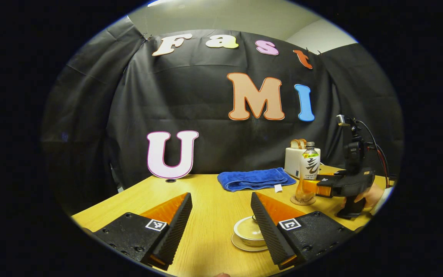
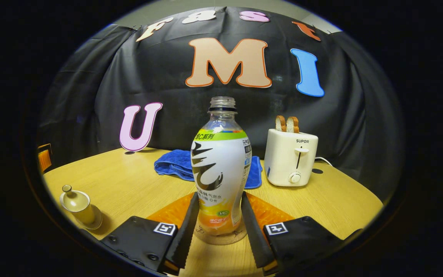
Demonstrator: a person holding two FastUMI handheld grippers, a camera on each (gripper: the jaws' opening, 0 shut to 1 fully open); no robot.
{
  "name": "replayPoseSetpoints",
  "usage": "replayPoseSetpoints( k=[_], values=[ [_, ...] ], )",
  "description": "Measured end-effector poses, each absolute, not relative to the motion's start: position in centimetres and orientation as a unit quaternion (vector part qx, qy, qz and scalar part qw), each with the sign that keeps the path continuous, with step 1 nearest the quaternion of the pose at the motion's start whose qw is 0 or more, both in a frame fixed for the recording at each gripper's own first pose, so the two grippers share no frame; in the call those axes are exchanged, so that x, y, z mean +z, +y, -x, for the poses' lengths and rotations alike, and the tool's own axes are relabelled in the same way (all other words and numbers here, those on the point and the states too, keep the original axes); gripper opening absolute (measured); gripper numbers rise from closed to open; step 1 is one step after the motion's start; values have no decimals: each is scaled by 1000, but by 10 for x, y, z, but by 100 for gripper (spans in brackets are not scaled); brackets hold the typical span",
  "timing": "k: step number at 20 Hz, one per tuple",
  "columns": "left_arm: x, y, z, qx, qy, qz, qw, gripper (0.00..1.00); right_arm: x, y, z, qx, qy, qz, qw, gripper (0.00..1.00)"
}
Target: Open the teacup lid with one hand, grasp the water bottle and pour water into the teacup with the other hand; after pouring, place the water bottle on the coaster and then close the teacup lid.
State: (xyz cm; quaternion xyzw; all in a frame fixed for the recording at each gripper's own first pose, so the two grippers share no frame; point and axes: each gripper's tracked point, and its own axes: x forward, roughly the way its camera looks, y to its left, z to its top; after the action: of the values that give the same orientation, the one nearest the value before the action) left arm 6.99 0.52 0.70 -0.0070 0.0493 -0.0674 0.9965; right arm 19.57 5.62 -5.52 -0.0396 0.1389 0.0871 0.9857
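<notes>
One clear plastic water bottle (image 2: 220, 169), one round cork coaster (image 2: 221, 235) and one cream lidded teacup (image 2: 77, 206) are present. There is one white toaster (image 2: 290, 157) holding two bread slices (image 2: 287, 124), plus one folded blue towel (image 1: 255, 179).

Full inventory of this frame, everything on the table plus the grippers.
water bottle: 1, clear with white label, uncapped, upright on coaster
coaster: 1, brown, under bottle
teacup: 1, cream, lid on, on saucer, front left
towel: 1, blue, folded, mid table
toaster: 1, white, two slices in it, back right
table: 1, light wood
right gripper: fingers either side of bottle, contact unclear
left gripper: open, above teacup
hand: 1, holding right gripper
</notes>
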Motion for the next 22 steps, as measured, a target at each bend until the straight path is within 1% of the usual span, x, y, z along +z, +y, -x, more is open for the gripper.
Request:
replayPoseSetpoints(
  k=[1, 2, 4, 5, 6, 8, 9, 10, 11, 13, 14, 15, 21, 22],
  values=[
    [8, 6, -70, -67, 49, 7, 996, 90, -55, 55, -195, 87, 141, 35, 986, 68],
    [9, 6, -70, -67, 48, 8, 997, 90, -54, 56, -194, 86, 142, 33, 986, 73],
    [9, 5, -70, -67, 48, 8, 997, 89, -52, 56, -193, 89, 141, 32, 986, 68],
    [9, 3, -70, -68, 48, 8, 996, 89, -53, 57, -191, 92, 140, 33, 985, 74],
    [10, 2, -70, -69, 48, 8, 996, 90, -52, 61, -190, 95, 137, 32, 985, 69],
    [9, 2, -70, -70, 50, 10, 996, 90, -46, 63, -184, 103, 126, 33, 986, 81],
    [10, 2, -70, -68, 51, 10, 996, 90, -42, 64, -181, 106, 120, 36, 986, 92],
    [10, 1, -70, -67, 50, 10, 996, 90, -37, 63, -179, 103, 111, 41, 988, 89],
    [12, 0, -69, -66, 49, 10, 997, 90, -32, 60, -172, 101, 102, 46, 989, 100],
    [12, -2, -68, -66, 48, 10, 997, 90, -18, 59, -159, 102, 85, 45, 990, 94],
    [13, -3, -68, -66, 48, 11, 997, 90, -11, 59, -152, 103, 75, 41, 991, 94],
    [13, -3, -67, -65, 48, 12, 997, 90, -4, 58, -143, 102, 65, 37, 992, 99],
    [17, -7, -56, -59, 37, 7, 998, 90, 15, 40, -96, 77, 59, -1, 995, 99],
    [17, -8, -54, -59, 37, 7, 998, 90, 16, 34, -88, 70, 59, -1, 996, 100]
  ],
)
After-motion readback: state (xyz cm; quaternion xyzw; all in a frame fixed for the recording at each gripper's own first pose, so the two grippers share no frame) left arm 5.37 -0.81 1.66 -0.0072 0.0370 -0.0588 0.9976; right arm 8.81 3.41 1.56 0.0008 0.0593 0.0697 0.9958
